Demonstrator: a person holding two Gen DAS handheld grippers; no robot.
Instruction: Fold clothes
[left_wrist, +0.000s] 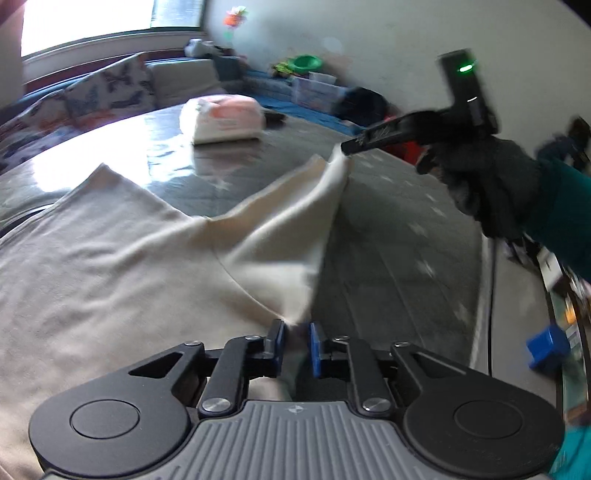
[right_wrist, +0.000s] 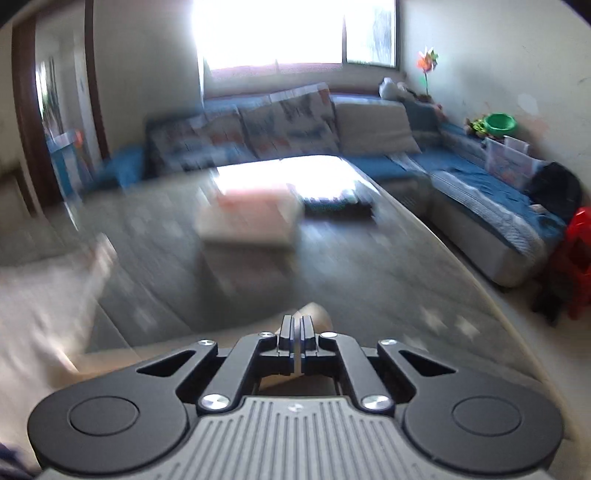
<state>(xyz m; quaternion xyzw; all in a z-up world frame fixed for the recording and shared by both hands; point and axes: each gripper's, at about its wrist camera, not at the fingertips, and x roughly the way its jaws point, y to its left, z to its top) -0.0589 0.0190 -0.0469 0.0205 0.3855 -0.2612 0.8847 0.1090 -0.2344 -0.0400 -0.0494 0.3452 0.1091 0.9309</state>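
Note:
A beige garment (left_wrist: 110, 258) lies spread over the grey table (left_wrist: 388, 240) in the left wrist view. My left gripper (left_wrist: 295, 341) sits at its near right edge, blue pads (left_wrist: 279, 343) closed in on a pinch of the cloth. My right gripper (left_wrist: 345, 147), held by a gloved hand (left_wrist: 491, 184), is shut on a far corner and lifts it, so the edge stretches between the two grippers. In the blurred right wrist view, the right gripper (right_wrist: 295, 328) is shut with beige cloth (right_wrist: 317, 314) poking out past the fingers.
A folded white and pink stack (left_wrist: 221, 118) (right_wrist: 251, 221) rests further back on the table, with a dark flat object (right_wrist: 336, 206) behind it. A blue sofa (right_wrist: 480, 192) with cushions wraps the far side. A red stool (right_wrist: 576, 258) stands to the right.

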